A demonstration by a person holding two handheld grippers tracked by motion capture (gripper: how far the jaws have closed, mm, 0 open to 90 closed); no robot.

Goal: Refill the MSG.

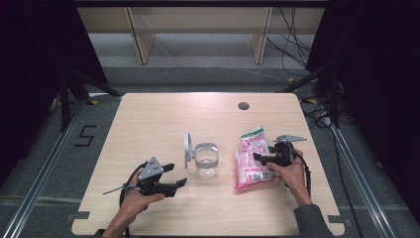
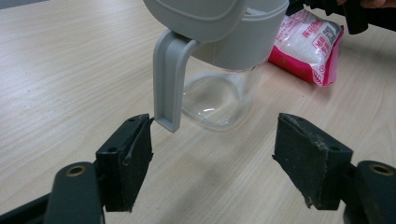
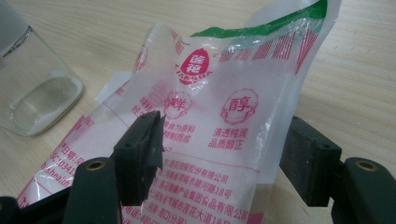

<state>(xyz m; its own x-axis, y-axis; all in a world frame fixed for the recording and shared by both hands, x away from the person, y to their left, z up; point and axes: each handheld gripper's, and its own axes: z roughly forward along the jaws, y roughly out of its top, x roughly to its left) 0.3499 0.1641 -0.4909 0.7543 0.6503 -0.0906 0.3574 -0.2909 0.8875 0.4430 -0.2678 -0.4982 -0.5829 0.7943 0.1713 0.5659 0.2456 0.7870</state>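
I have the left gripper [image 1: 179, 179] low on the table [image 1: 148, 124], near the front edge, aimed at the clear jar [image 1: 206, 161]. Its jaws stand spread wide, nothing between them. In the left gripper view the jar [image 2: 219, 100] sits just ahead of the jaws, glass body on the wood, grey collar on top, grey lid [image 2: 196, 14] swung open on its hinge. A grey latch arm [image 2: 167, 84] hangs down from the lid; its lower end is just beside my left jaw's tip, and I cannot tell whether they touch.

The right gripper [image 1: 260, 158] is over the right half of the table, at the pink-and-white bag [image 1: 251, 159]. The bag lies flat to the right of the jar, near it but apart. In the right gripper view the bag [image 3: 219, 107] passes between the two jaws, its green-edged top standing up beyond them. The jaws are parted to either side of it. The left one sits against the film; the right one is at the bag's edge, contact not clear. So not clamped on it, as far as I can see.

The jar's [image 3: 32, 88] base shows at that view's left edge.
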